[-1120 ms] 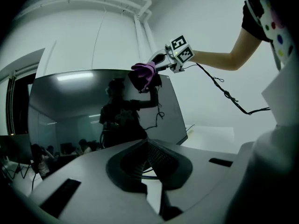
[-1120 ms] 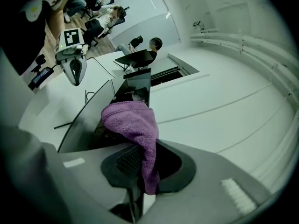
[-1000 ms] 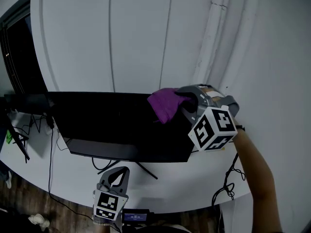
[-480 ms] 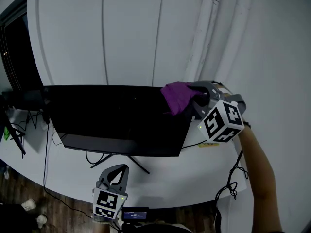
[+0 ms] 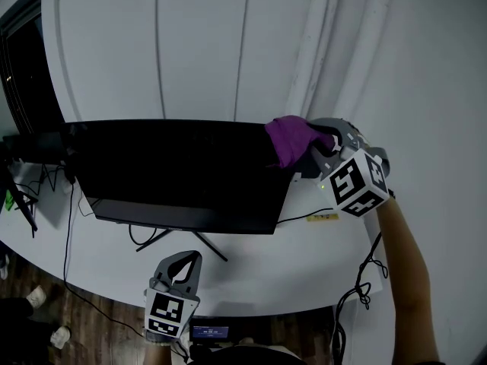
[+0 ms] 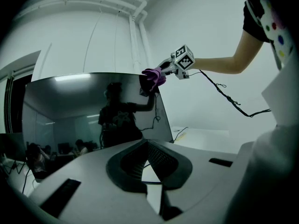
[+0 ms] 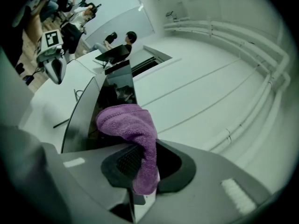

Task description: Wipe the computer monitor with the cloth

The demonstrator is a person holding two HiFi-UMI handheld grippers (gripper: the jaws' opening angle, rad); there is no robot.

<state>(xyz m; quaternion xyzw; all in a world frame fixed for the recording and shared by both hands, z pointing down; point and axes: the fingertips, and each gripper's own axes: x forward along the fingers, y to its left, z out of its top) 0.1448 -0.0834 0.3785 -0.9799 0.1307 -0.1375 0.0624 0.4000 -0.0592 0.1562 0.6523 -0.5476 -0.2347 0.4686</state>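
Cloth: The purple cloth (image 5: 293, 141) sits at the top right corner of the monitor, as the head view shows it. It is bunched up and touches the screen's edge there.

Monitor: The big black monitor (image 5: 175, 177) stands on thin legs (image 5: 163, 240). The screen is off and shiny. In the left gripper view it shows the room like a mirror.

Right tongs: The right gripper (image 5: 310, 157) is just beside the monitor's top right corner. Its jaws are closed tight on the cloth. One fold sticks out toward the screen and the tail hangs down between the jaws.

Left tongs: The left gripper (image 5: 187, 266) is low, in front of the monitor and well apart from it. Its jaws are closed together with nothing between them. It does no work right now.

Table: The white table (image 5: 304, 268) runs under and in front of the monitor.

Cables: Black cables (image 5: 364, 280) hang off the table's edge to the right of the monitor.

Wall: A white wall (image 5: 205, 44) rises behind the monitor.

How far along: The wiping looks to be under way, since the cloth is on the screen. I cannot tell from the dark glass which parts are clean. I think the middle, the left side and the bottom edge of the monitor may need wiping too, and then the job is done.
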